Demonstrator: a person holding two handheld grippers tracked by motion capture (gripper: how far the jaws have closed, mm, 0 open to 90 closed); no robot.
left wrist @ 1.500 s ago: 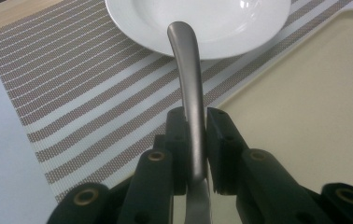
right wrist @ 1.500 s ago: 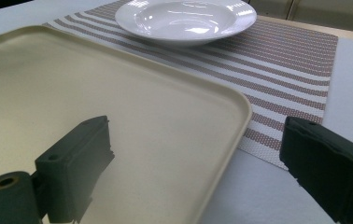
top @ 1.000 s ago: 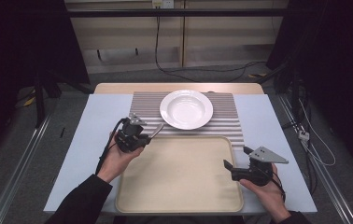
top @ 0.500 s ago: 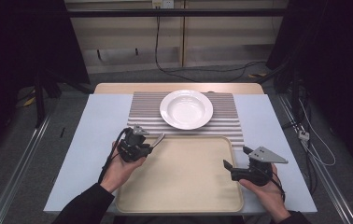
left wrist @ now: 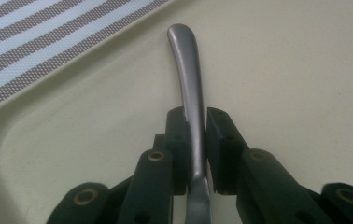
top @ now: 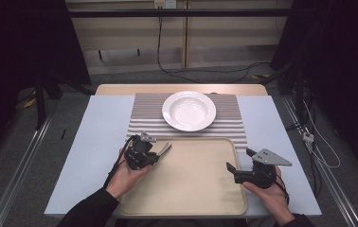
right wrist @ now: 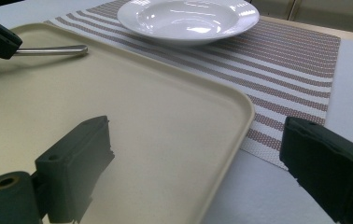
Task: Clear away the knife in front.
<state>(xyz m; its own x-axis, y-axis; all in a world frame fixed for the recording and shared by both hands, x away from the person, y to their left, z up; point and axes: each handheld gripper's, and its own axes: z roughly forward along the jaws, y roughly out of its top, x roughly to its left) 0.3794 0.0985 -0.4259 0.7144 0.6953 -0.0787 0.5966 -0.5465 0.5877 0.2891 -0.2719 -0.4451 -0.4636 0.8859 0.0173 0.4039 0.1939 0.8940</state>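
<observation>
Utensil handle point(left wrist: 186, 74), business end hidden behind jaws.

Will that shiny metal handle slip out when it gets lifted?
Maybe a little: the metal handle looks smooth and glossy, and the left tool pinches only its narrow sides. It looks stiff, so it probably won't bend or droop.

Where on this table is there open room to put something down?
Most of the beige plastic tray lies bare between the left gripper, shut on a metal utensil handle, and the open right gripper. The pale blue tabletop is free beside the striped placemat. The white round plate fills the mat's middle.
</observation>
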